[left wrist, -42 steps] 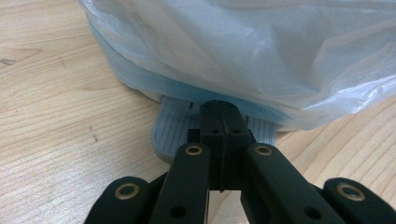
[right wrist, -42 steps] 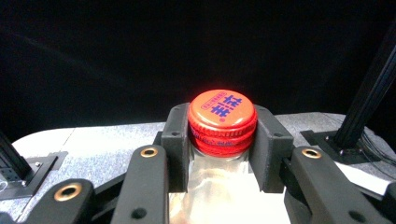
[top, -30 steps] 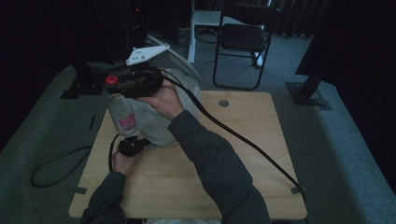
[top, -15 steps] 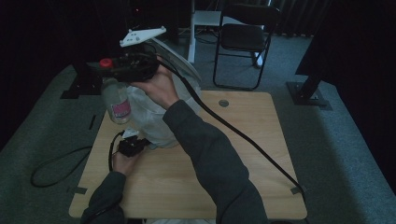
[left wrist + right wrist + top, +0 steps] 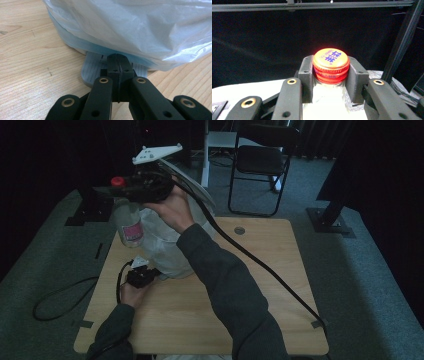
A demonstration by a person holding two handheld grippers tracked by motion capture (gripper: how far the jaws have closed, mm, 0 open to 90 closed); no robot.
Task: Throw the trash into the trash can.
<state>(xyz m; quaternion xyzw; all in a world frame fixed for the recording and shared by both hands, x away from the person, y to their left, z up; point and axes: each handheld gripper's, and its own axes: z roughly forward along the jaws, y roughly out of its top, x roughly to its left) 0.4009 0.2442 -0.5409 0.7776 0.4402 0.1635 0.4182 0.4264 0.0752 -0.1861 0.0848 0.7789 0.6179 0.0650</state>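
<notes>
We see the wooden desk [image 5: 280, 285] first, broad and pale, with a folding chair [image 5: 260, 167] beyond its far edge. On the desk stands a bin lined with a translucent plastic bag [image 5: 167, 245], the bag hanging over its sides. At the foot of the bin a grey ribbed pedal [image 5: 93, 70] juts out onto the wood. Our left tongs [image 5: 119, 65] rest low on the desk with their tips pressed together over that pedal, just under the bag. Our right tongs [image 5: 331, 75] are raised above the bin's left side, pinching a clear plastic bottle [image 5: 129, 222] at the neck; the bottle hangs in the air, its red cap [image 5: 331, 63] between the pads.
</notes>
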